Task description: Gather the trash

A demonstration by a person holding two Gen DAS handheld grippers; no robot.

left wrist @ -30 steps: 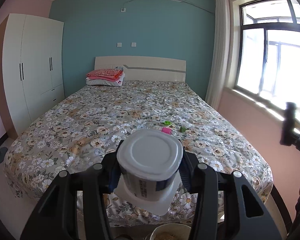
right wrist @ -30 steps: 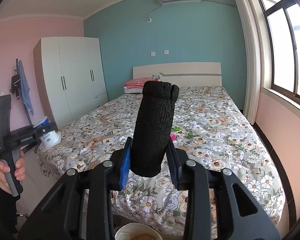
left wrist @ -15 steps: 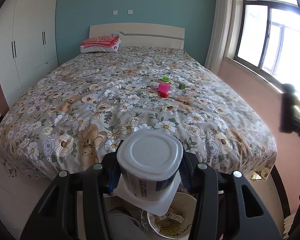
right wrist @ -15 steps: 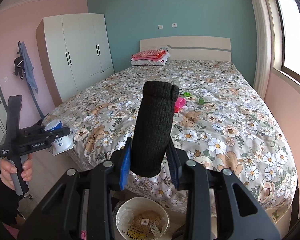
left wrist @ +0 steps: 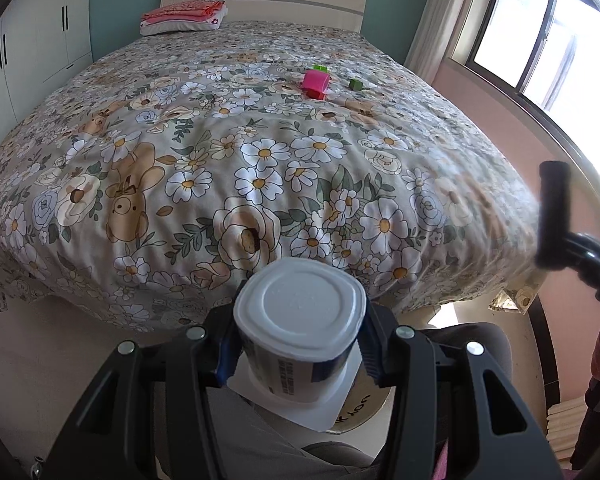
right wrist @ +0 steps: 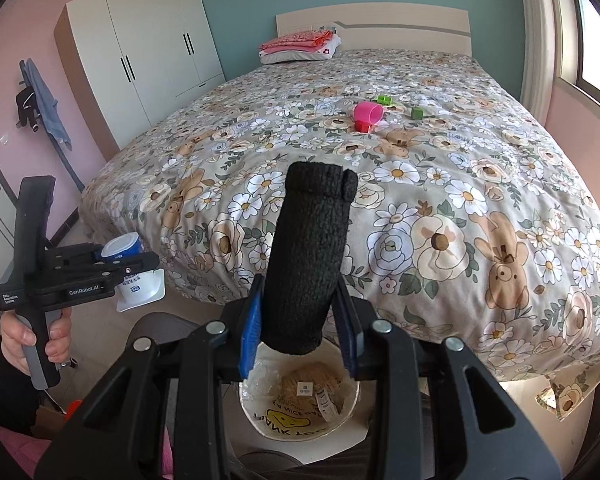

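Note:
My left gripper [left wrist: 298,346] is shut on a white and blue yogurt cup [left wrist: 298,320], held bottom toward the camera with its peeled lid hanging below. It also shows at the left of the right wrist view [right wrist: 122,252]. My right gripper [right wrist: 300,320] is shut on a black sock [right wrist: 310,256] that stands upright between the fingers. Below both grippers, on the floor at the foot of the bed, is a round trash bin [right wrist: 352,400] holding crumpled paper and wrappers. Its rim shows under the cup in the left wrist view [left wrist: 364,416].
A bed with a floral cover [right wrist: 440,200] fills the view ahead. A pink cup [right wrist: 367,114] and small green blocks [right wrist: 384,99] lie on it. Folded red clothes [right wrist: 300,42] sit on a pillow by the headboard. A white wardrobe [right wrist: 140,52] stands left, a window [left wrist: 548,32] right.
Both grippers have tilted downward and lowered toward the foot of the bed, bringing the trash bin into view beneath them. The cup and the sock remain gripped.

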